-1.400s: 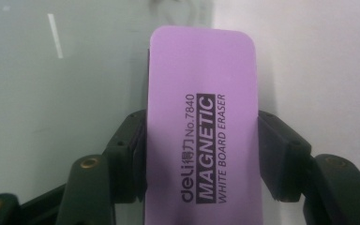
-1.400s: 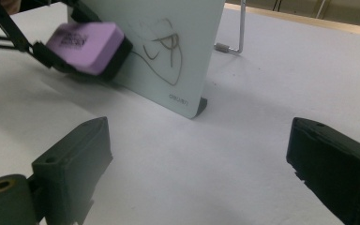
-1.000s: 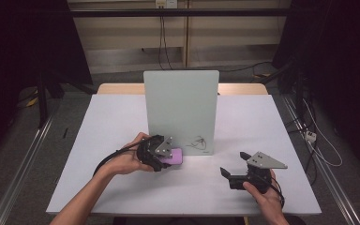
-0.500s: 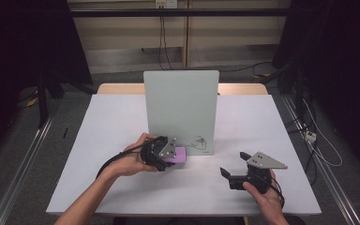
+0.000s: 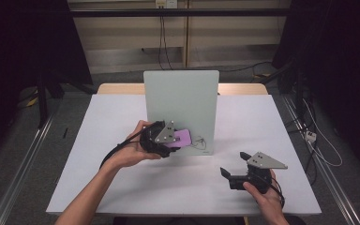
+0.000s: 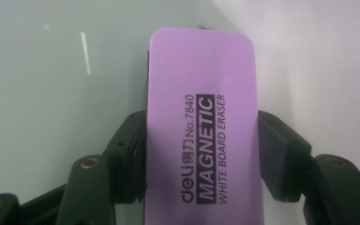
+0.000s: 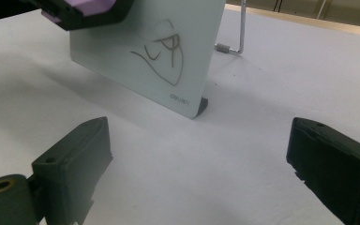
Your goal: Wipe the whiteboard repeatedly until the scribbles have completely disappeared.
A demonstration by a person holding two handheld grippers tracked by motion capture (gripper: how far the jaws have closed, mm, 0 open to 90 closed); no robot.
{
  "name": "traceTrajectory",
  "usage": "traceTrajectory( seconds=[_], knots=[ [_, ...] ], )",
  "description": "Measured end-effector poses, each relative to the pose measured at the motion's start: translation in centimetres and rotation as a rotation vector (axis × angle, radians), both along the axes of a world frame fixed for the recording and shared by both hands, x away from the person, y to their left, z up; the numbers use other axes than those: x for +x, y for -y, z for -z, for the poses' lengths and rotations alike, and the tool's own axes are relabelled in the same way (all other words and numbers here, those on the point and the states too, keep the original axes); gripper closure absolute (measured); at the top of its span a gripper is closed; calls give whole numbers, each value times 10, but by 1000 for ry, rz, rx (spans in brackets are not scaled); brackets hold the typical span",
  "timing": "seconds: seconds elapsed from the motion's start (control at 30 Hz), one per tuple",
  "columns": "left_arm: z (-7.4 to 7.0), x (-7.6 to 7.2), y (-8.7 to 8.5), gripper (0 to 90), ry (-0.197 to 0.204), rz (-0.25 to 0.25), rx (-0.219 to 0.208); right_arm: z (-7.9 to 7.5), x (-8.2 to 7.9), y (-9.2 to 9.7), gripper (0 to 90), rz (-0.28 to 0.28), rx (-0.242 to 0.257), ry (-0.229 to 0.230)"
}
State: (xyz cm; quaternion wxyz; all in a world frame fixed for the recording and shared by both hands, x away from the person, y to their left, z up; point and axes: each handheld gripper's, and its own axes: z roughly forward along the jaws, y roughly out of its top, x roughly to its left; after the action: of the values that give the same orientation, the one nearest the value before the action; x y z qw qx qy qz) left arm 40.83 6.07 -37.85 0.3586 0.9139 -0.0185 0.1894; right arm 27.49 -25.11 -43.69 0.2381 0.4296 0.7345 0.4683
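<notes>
From the high view, the left gripper [image 5: 168, 139] holds a purple eraser [image 5: 183, 138] against the lower part of an upright whiteboard [image 5: 180, 101] on the white bench [image 5: 98, 126]; the right gripper [image 5: 243, 171] rests near the front right. In the left gripper view, the jaws pinch the eraser [image 6: 201, 136] by its long sides. In the right gripper view, the jaws stand spread and empty, facing the scribble [image 7: 161, 51] on the board.

A white tabletop [image 5: 98, 154] with a wooden edge showing at its far side stands on a grey floor [image 5: 23, 154]. Metal rails [image 5: 26, 164] run along the floor on both sides. Behind it is a pale panelled wall [image 5: 126, 37] with cables [image 5: 161, 33] hanging down from an outlet — the corners left and right lie in deep shadow.
</notes>
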Motion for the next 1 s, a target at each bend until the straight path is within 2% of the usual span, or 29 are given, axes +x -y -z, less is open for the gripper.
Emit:
traceTrajectory(
  seconds=[0.1, 0.2, 0.3, 0.43, 0.5, 0.63, 0.73, 0.87, 0.93, 1.0],
  knots=[
    [3, -2, 4, 410, 7, 1, 3, 0, 0, -1, 67, -2, 0, 0],
    [11, -5, 14, 410, -6, 10, 4, 0, 0, -1, 67, -3, -1, 1],
    [22, -10, 28, 410, -12, 31, 31, 0, 0, 0, 67, -2, -1, 0],
    [38, -16, 44, 410, -40, 59, 73, 0, 0, 0, 67, -2, 1, 1],
    [42, -17, 50, 410, -47, 79, 113, 0, -1, 0, 66, -5, 4, 1],
    [47, -21, 62, 410, -61, 83, 178, 0, -1, 0, 66, -7, 4, 3],
    [42, -20, 64, 411, -36, 67, 145, -1, -1, 0, 66, -7, 5, 3],
    [17, -12, 54, 411, -13, -1, 34, -1, -1, 1, 66, -6, 6, 3],
    [6, -9, 49, 411, 9, -27, 16, 0, -1, 1, 66, -7, 6, 3],
    [3, -9, 49, 411, 11, -35, 13, 0, -1, 0, 66, -7, 5, 3]
  ],
)
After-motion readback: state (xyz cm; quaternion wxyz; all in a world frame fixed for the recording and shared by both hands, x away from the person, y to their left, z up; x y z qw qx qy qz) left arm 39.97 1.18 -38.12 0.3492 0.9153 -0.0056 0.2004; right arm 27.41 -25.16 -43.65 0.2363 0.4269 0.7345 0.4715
